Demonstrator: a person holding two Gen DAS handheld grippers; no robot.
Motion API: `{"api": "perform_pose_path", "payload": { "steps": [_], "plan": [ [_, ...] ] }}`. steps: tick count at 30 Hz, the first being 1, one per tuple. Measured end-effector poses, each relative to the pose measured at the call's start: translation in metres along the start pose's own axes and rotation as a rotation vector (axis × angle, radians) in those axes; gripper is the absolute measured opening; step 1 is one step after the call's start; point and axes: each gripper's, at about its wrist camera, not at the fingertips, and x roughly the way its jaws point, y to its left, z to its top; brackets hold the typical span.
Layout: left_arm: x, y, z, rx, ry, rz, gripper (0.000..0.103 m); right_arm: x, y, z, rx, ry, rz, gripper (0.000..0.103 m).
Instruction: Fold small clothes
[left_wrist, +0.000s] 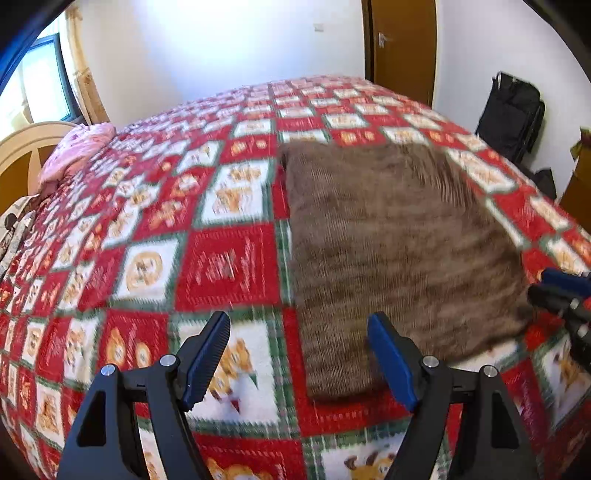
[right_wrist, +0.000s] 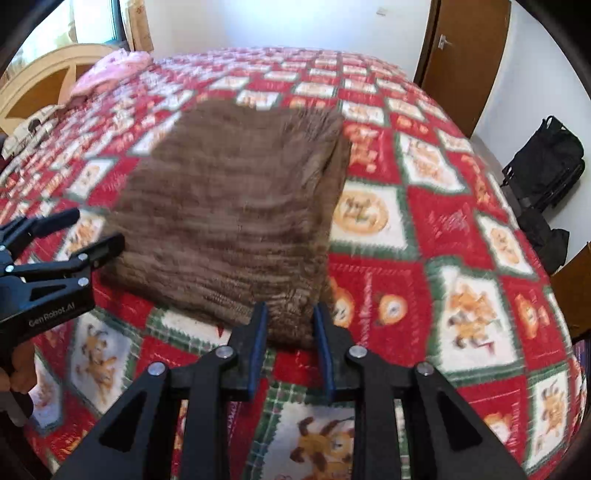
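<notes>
A brown ribbed knit garment (left_wrist: 399, 236) lies folded into a rough rectangle on the red, white and green patchwork blanket (left_wrist: 221, 266). In the left wrist view my left gripper (left_wrist: 299, 325) stands wide open just above the garment's near left corner, holding nothing. From the right wrist view it sits open (right_wrist: 94, 227) beside the garment's left edge. My right gripper (right_wrist: 291, 314) has its blue pads close together on the near right corner of the garment (right_wrist: 236, 199), with knit cloth filling the gap. It also shows at the right edge (left_wrist: 554, 291).
The blanket covers a large bed. A pink bundle (right_wrist: 110, 70) and a cream headboard (right_wrist: 48, 77) are at the far left. Black bags (right_wrist: 546, 166) stand on the floor against the right wall, near a brown door (right_wrist: 461, 55). A hand (right_wrist: 18, 373) holds the left gripper.
</notes>
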Motion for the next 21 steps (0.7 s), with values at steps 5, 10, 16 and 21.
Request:
{"api": "perform_pose_path", "payload": {
  "steps": [5, 10, 16, 21],
  "plan": [
    [0.008, -0.001, 0.037, 0.018, -0.055, 0.054, 0.078, -0.015, -0.013, 0.046, 0.054, -0.139, -0.012, 0.028],
    [0.037, -0.003, 0.069, 0.005, -0.021, 0.06, 0.078, 0.03, -0.019, 0.101, 0.109, -0.136, -0.008, 0.028],
    [0.086, -0.01, 0.083, -0.036, 0.039, 0.076, 0.078, 0.094, -0.02, 0.136, 0.12, -0.095, -0.053, 0.028],
    [0.098, -0.012, 0.074, -0.074, 0.02, 0.057, 0.08, 0.112, -0.024, 0.133, 0.101, -0.067, -0.065, 0.029]
  ]
}}
